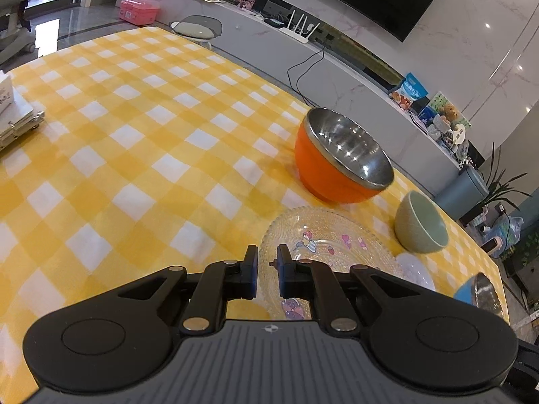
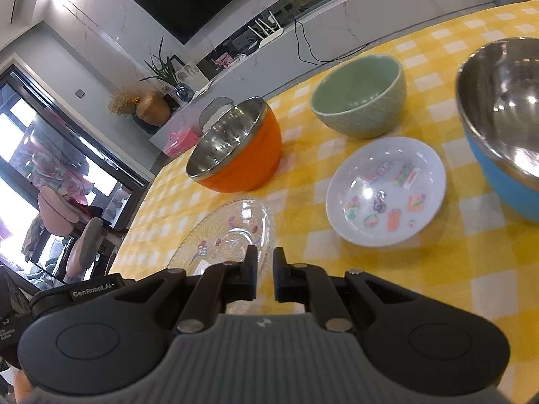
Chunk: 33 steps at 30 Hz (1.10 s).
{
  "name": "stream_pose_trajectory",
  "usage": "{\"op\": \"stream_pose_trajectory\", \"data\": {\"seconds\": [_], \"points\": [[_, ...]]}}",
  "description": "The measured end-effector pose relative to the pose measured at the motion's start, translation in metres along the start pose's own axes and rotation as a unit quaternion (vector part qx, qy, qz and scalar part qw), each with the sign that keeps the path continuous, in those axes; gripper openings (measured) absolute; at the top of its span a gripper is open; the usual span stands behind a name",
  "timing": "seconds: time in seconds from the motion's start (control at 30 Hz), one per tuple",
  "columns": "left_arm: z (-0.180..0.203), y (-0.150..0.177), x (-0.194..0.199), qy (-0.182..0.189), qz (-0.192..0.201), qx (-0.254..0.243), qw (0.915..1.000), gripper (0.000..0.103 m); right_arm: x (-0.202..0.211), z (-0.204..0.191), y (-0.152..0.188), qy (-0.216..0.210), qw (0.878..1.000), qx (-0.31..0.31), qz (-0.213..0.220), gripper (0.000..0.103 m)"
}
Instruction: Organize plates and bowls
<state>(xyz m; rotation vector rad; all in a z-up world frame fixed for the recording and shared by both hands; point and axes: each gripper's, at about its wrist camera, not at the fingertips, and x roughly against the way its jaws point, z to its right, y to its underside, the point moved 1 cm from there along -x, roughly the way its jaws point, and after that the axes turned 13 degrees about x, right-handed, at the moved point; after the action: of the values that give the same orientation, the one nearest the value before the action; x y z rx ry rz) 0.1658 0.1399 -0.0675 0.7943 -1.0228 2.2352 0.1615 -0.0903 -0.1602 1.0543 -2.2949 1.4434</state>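
Glass plate (image 2: 232, 232), beaded rim, cartoon stickers, lies flat.

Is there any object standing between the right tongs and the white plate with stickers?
Nothing visible does. Between the right tongs and the white plate lies only bare yellow checked cloth. The glass plate lies under and left of the tips, off that line.

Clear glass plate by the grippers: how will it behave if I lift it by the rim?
The clear glass plate looks rigid and probably fragile. Its beaded rim may aid grip, though glass tends to slip. It is wide and shallow, so one-edge lifting would likely tilt it.
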Motion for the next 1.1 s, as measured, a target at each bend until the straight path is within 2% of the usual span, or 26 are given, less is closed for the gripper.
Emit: {"op": "stream_pose_trajectory", "data": {"seconds": [0.63, 1.1], "points": [[-0.015, 0.046, 0.067, -0.007, -0.016, 0.02, 0.9996, 0.011, 0.061, -0.016, 0.045, 0.001, 0.999, -0.01, -0.031, 0.006], [-0.022, 0.072, 0.083, -0.033, -0.029, 0.013, 0.9989, 0.011, 0.086, -0.023, 0.072, 0.007, 0.999, 0.003, -0.042, 0.006]]}}
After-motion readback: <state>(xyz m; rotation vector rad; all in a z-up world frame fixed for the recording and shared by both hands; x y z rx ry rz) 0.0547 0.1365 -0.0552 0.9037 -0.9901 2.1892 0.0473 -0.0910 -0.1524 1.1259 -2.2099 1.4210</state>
